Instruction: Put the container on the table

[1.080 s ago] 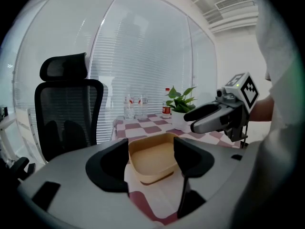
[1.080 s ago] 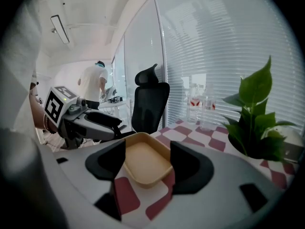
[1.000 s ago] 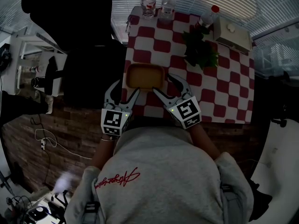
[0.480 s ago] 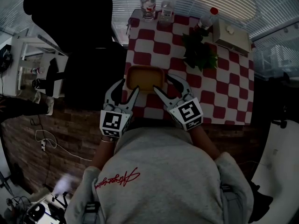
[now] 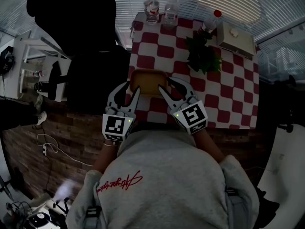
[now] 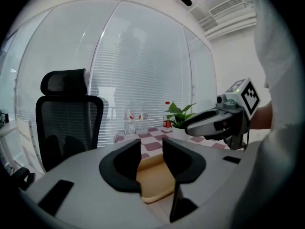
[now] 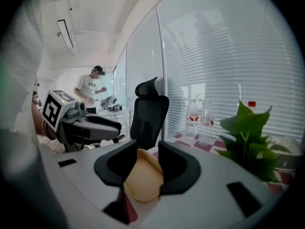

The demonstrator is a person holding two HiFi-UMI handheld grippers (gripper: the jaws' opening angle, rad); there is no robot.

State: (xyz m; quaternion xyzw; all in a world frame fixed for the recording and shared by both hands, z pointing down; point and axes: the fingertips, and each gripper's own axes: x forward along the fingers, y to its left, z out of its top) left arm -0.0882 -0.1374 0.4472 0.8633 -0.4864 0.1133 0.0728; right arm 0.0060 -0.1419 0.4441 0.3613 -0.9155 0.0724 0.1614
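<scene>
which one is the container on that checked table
Start at the red-and-white checked table. At its near edge is a shallow tan rectangular container. Unlike the clear bottles and green leafy plant farther back, it is low, open and opaque.

Tan rectangular container (image 5: 148,81) — shallow (empty) — at checkered table (image 5: 231,82) edge.

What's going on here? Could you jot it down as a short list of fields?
Thing handled: tan container, at the table's near edge
Left claw: jaws just closed onto its near left corner
Right claw: jaws just closed onto its near right corner
Also on table: potted plant, glasses
</scene>
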